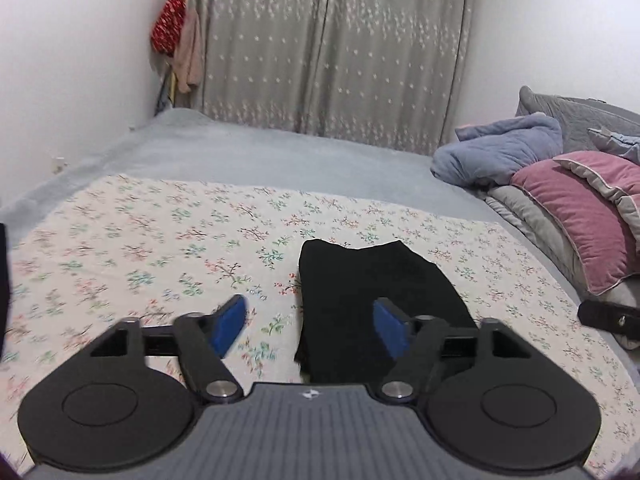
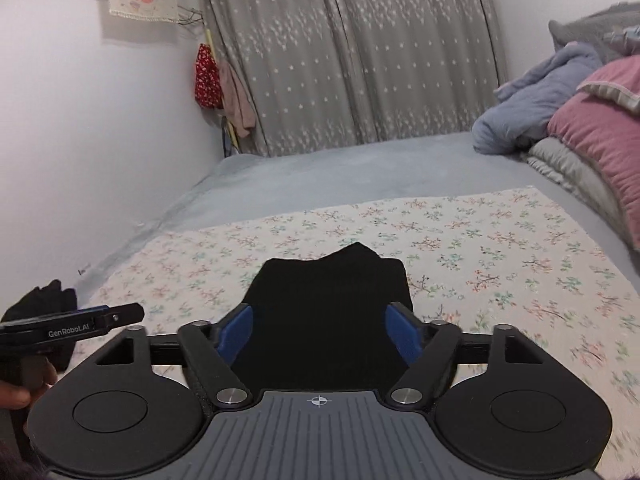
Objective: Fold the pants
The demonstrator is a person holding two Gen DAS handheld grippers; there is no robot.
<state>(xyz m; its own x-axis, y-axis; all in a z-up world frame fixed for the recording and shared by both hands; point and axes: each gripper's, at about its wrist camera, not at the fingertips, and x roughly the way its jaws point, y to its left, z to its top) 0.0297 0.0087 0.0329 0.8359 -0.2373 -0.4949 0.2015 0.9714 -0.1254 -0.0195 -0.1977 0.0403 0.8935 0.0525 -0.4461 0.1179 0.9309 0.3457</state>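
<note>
Right wrist view showed the pants (image 2: 324, 320) folded compactly on the floral sheet (image 2: 500, 248). Both the right gripper (image 2: 319, 334) and the left gripper (image 1: 308, 322) were wide open, holding nothing. Folding appeared essentially complete.

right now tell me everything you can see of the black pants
The black pants look like soft, matte, plain dark fabric, folded into a compact, roughly rectangular bundle with an uneven far edge. They lie flat on the floral sheet. Both grippers are open above them; no clear contact shows.
</note>
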